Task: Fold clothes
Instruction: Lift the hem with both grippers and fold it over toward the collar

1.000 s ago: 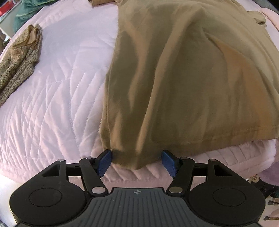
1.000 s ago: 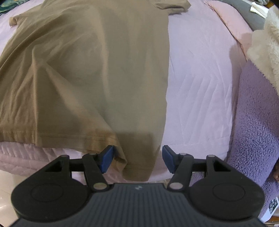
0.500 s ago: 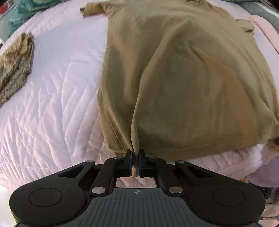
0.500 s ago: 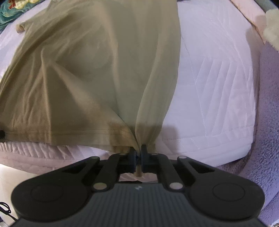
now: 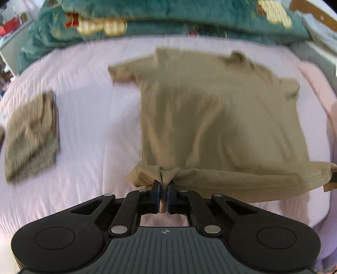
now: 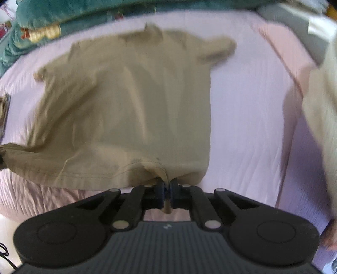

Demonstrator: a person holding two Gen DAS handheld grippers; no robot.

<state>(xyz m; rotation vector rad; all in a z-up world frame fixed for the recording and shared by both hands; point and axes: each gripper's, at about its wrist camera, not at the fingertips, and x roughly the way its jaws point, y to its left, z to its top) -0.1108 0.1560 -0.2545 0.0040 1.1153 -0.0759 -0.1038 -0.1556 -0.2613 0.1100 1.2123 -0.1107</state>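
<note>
A tan short-sleeved t-shirt [image 5: 221, 118] lies spread on the pink quilted bed, collar toward the far side. My left gripper [image 5: 165, 185] is shut on the shirt's bottom hem at its left corner and holds it lifted off the bed. My right gripper [image 6: 167, 185] is shut on the hem at the right corner of the same shirt [image 6: 130, 109]. The hem hangs stretched between the two grippers. Both views are blurred by motion.
A folded brown knit garment [image 5: 31, 134] lies on the bed [image 5: 94, 118] to the left of the shirt. Teal patterned pillows [image 5: 168, 16] line the far side. A cream fleece blanket [image 6: 322, 118] hangs at the right edge, beside a pink pillow [image 6: 288, 50].
Both grippers closed on the shirt's bottom hem corners, then lifted and pulled back. The whole shirt, the pillows and the folded garment have come into view.
</note>
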